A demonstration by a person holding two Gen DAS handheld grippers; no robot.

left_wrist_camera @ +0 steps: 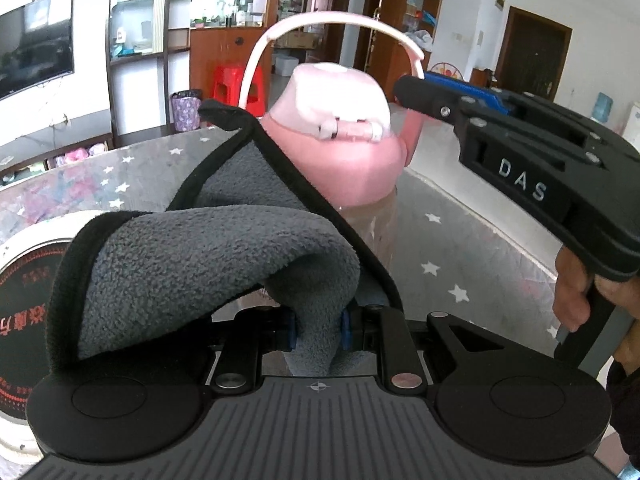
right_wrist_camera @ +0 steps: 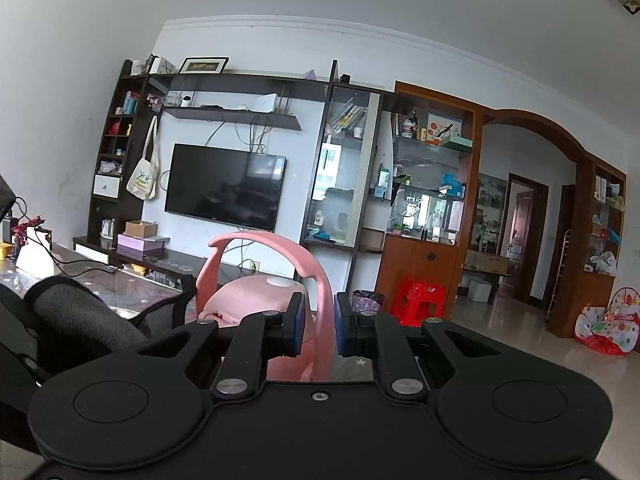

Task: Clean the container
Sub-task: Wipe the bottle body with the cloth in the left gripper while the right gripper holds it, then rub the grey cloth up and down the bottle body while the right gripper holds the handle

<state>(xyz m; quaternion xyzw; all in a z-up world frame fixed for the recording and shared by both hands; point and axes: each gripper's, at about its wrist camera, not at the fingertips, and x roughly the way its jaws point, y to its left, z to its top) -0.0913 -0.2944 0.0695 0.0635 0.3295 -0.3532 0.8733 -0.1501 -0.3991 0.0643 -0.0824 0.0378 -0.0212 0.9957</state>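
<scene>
A pink water bottle [left_wrist_camera: 348, 160] with a pale lid and a looped pink handle [left_wrist_camera: 320, 20] stands on the table. My left gripper [left_wrist_camera: 318, 328] is shut on a grey fleece cloth [left_wrist_camera: 208, 256] with black trim. The cloth drapes up against the bottle's left side and hides its clear lower body. My right gripper [right_wrist_camera: 319, 326] is shut on the bottle's handle [right_wrist_camera: 324, 312], and in the left wrist view it [left_wrist_camera: 416, 84] reaches in from the right to that handle. A hand [left_wrist_camera: 572, 292] holds its grip. The cloth [right_wrist_camera: 88, 316] also shows at the left of the right wrist view.
The table [left_wrist_camera: 460, 248] has a glossy star-patterned cover. A round tin with red lettering [left_wrist_camera: 24, 292] sits at its left near the cloth. Behind are a TV [right_wrist_camera: 224, 186], shelving, a red stool [right_wrist_camera: 420, 300] and open floor to the right.
</scene>
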